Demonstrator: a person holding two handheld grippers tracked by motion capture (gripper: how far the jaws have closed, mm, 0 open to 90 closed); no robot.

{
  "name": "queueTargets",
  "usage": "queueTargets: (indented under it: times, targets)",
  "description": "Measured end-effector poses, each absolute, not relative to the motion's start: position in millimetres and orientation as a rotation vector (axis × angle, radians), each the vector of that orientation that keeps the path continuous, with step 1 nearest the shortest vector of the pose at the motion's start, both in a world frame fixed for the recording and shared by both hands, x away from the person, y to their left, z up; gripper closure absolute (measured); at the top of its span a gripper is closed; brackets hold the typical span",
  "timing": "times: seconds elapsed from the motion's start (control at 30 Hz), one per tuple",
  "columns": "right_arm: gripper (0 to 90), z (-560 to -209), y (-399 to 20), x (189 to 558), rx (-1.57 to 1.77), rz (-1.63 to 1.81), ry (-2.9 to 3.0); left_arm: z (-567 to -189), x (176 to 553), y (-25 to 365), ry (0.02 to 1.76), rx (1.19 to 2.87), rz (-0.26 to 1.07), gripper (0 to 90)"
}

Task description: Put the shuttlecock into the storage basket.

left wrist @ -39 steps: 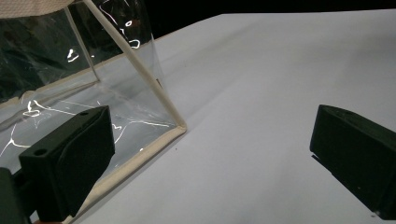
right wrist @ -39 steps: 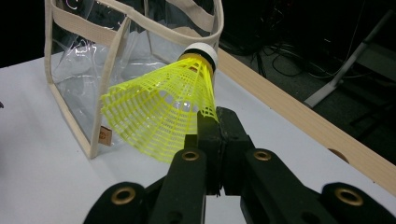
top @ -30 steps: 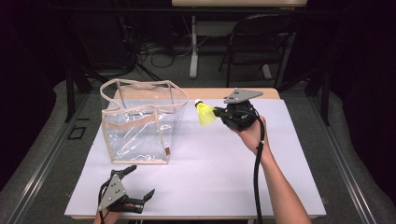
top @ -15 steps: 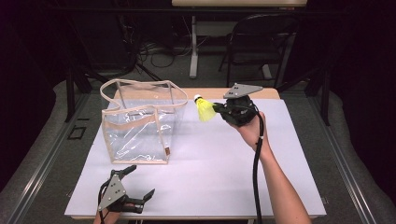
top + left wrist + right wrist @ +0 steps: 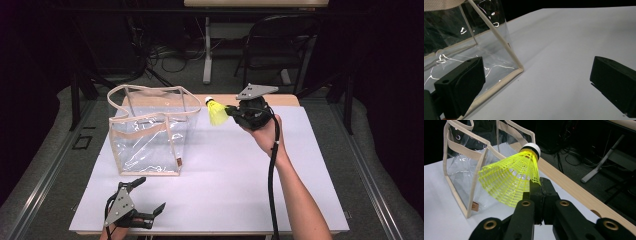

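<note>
Pinching the shuttlecock (image 5: pixel 217 113) by its skirt, my right gripper (image 5: pixel 231 111) hangs near the desk's (image 5: pixel 240 175) far edge — I'd clear the bag's (image 5: pixel 150 131) rim before releasing. Left gripper (image 5: pixel 150 200) gapes, empty.

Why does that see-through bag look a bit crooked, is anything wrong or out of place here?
Nothing is damaged or spilled. The clear bag stands upright on the table, but its soft rim sags unevenly. The right gripper pinches the yellow shuttlecock by its skirt edge, held in the air beside the bag.
</note>
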State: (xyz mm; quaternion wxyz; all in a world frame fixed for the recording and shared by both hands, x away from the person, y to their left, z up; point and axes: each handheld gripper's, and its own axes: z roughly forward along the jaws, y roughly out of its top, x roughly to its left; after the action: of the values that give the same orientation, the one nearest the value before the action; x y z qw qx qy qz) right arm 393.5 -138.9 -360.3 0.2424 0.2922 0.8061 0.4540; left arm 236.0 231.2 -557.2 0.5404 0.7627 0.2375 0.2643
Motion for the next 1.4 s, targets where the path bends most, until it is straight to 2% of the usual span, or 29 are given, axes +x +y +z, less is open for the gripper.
queueTargets:
  times: [1.4]
  targets:
    - [89.3, -340.9, -103.1, 407.8, 0.732, 1.189, 2.229, -557.1, 236.0, 230.9, 0.561, 1.811, 0.626, 0.0]
